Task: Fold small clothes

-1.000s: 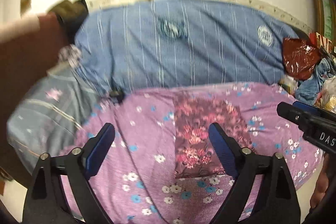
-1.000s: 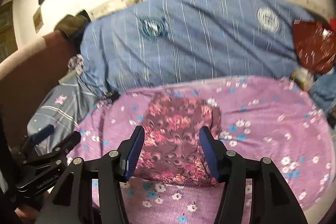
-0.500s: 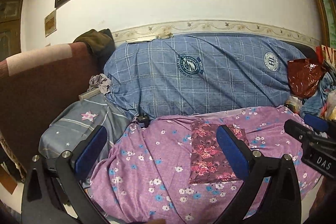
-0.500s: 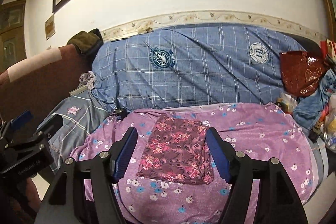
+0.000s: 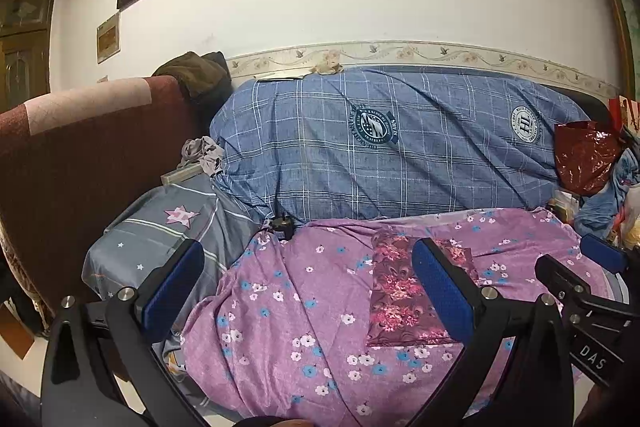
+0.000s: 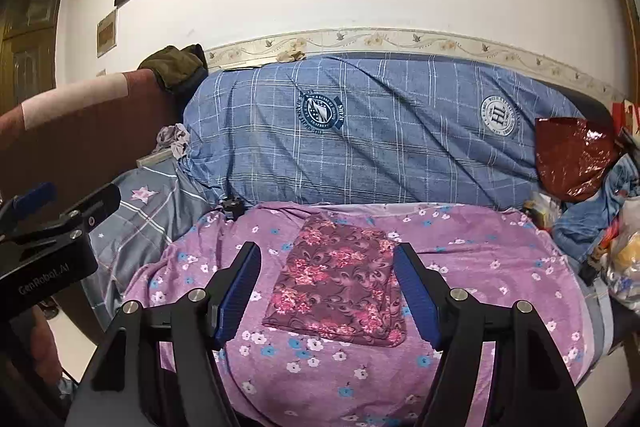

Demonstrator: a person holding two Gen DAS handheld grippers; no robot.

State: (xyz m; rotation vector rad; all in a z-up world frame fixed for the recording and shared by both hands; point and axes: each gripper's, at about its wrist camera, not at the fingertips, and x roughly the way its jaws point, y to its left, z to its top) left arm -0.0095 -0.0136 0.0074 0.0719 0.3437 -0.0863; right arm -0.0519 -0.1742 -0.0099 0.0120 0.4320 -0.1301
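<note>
A small maroon garment with pink flowers [image 6: 340,285] lies folded flat in a rectangle on the purple flowered sheet [image 6: 480,267]. It also shows in the left wrist view [image 5: 396,295]. My right gripper [image 6: 326,291] is open and empty, held back from the garment, which shows between its blue pads. My left gripper [image 5: 308,287] is open wide and empty, to the left of the garment and well short of it. Each gripper shows at the edge of the other's view.
A blue checked quilt [image 6: 380,131] covers the sofa back. A grey star-print pillow [image 5: 168,223] lies at the left by the brown armrest [image 5: 80,155]. A red foil bag [image 6: 572,155] and piled clothes [image 6: 600,215] crowd the right end.
Both grippers have pulled back and up from the sofa, so the folded garment looks smaller and the wall and picture frame have come into view. The garment has not moved.
</note>
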